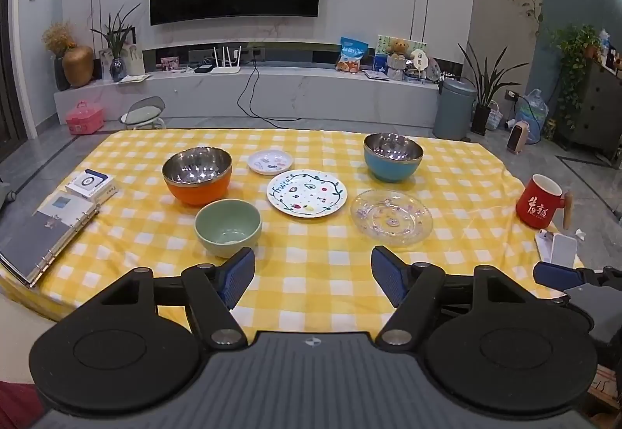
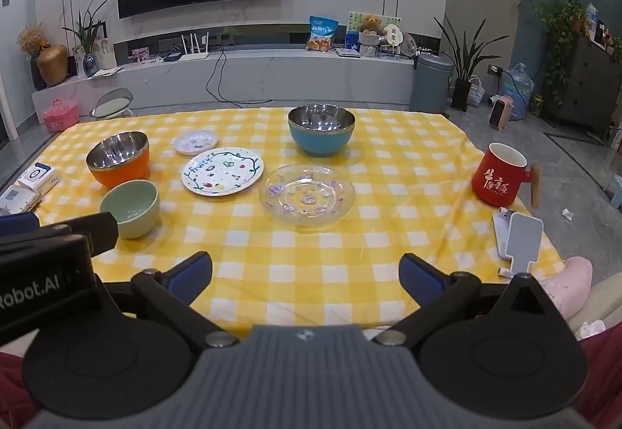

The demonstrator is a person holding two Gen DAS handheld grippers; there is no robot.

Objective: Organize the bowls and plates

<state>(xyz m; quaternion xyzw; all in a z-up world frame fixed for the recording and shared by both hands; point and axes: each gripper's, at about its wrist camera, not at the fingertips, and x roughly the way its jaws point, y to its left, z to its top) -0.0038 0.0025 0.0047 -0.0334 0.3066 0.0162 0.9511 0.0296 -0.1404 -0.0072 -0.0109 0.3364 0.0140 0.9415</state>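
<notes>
Both released, left tool sits just behind green bowl, right tool behind glass plate.

The left gripper fills the bottom of the frame, its blue-padded jaws spread wide with nothing between them, above the near edge of the yellow checked tablecloth. Just beyond the left pad sits a pale green bowl; behind it an orange steel-lined bowl. At centre lie the "Fruity" plate and, behind it, a small saucer. A clear glass plate lies right of centre, a blue bowl beyond it. A red mug stands far right, a ring binder far left.
</notes>
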